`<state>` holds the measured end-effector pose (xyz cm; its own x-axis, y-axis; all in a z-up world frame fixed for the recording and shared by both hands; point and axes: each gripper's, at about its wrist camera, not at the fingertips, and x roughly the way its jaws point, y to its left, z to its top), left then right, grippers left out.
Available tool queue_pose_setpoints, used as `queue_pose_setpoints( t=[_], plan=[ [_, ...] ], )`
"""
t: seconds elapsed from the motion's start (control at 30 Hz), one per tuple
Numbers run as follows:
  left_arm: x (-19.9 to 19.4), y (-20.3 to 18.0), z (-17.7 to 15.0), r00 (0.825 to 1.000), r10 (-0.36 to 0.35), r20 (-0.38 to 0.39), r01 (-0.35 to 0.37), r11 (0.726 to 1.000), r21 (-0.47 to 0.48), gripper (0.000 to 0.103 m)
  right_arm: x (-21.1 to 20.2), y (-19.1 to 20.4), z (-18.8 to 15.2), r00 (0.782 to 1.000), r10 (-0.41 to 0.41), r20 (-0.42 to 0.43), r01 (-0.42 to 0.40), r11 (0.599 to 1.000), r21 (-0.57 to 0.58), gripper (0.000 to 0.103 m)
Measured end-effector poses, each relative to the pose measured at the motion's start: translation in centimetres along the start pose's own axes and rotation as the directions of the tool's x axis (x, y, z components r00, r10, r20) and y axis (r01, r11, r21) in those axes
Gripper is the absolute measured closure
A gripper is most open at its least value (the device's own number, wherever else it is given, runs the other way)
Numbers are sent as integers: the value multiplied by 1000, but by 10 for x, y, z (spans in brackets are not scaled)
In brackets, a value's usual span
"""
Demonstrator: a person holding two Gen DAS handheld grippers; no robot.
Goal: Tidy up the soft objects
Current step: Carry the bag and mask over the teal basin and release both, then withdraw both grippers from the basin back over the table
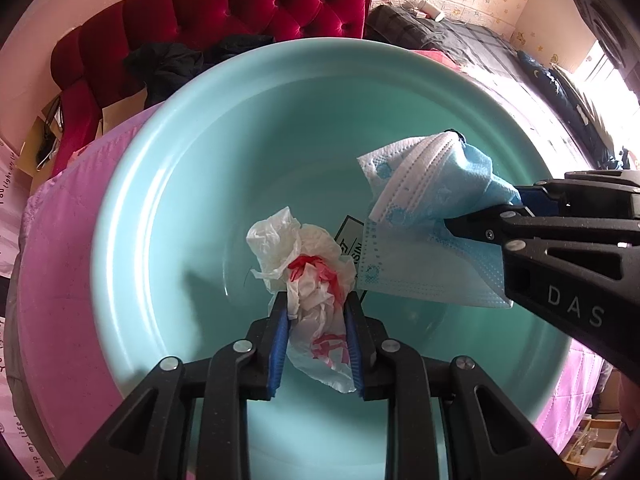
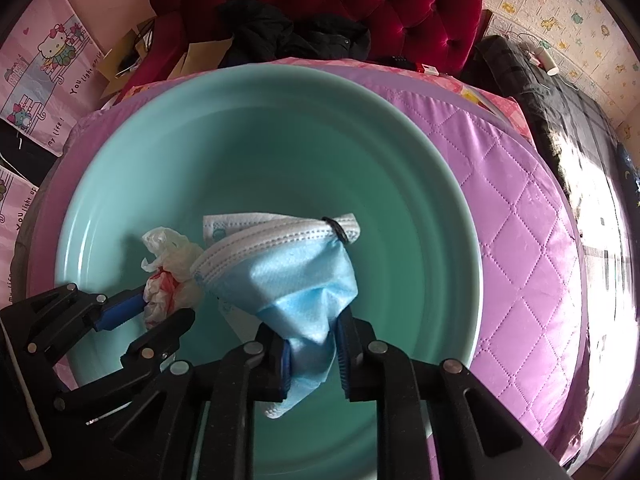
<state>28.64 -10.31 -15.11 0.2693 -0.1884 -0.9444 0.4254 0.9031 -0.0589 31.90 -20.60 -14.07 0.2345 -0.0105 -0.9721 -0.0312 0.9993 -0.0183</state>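
Observation:
A large turquoise basin sits on a pink quilted surface. My left gripper is shut on a crumpled white plastic bag with red print and holds it over the basin's inside. It also shows in the right wrist view, with the bag between its fingers. My right gripper is shut on a blue face mask, held over the basin just right of the bag. In the left wrist view the right gripper comes in from the right with the mask.
A label lies on the basin's bottom. The pink quilted cover spreads around the basin. A red tufted sofa with dark clothes stands behind. A dark blanket lies at the far right.

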Motion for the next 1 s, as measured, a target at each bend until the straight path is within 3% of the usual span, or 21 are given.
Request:
queue_pose_setpoints(
  t=[0.1,0.17,0.23,0.33,0.53,1.0],
  plan=[
    [-4,-2,-1,1000,13,7,-13,1000,-3,51,-2,0,-1,1000,-20,4,20,1000,1,57],
    [-7,-2,-2,999,27,20,-27,1000,-2,24,-5,-1,0,1000,-28,12,28,1000,3,52],
    [-10,-2,-3,999,40,33,-40,999,-5,9,-8,-4,0,999,-42,14,42,999,9,39],
    [-14,0,-5,998,39,39,-38,999,-18,0,-13,-7,-1,999,-41,23,41,999,15,18],
    [-29,3,-11,996,68,58,-67,997,-30,0,-26,-7,-5,999,-26,46,25,999,23,0],
    [-81,5,-45,989,96,112,-91,995,-50,0,-71,1,-37,995,-27,98,27,1000,-2,0]
  ],
)
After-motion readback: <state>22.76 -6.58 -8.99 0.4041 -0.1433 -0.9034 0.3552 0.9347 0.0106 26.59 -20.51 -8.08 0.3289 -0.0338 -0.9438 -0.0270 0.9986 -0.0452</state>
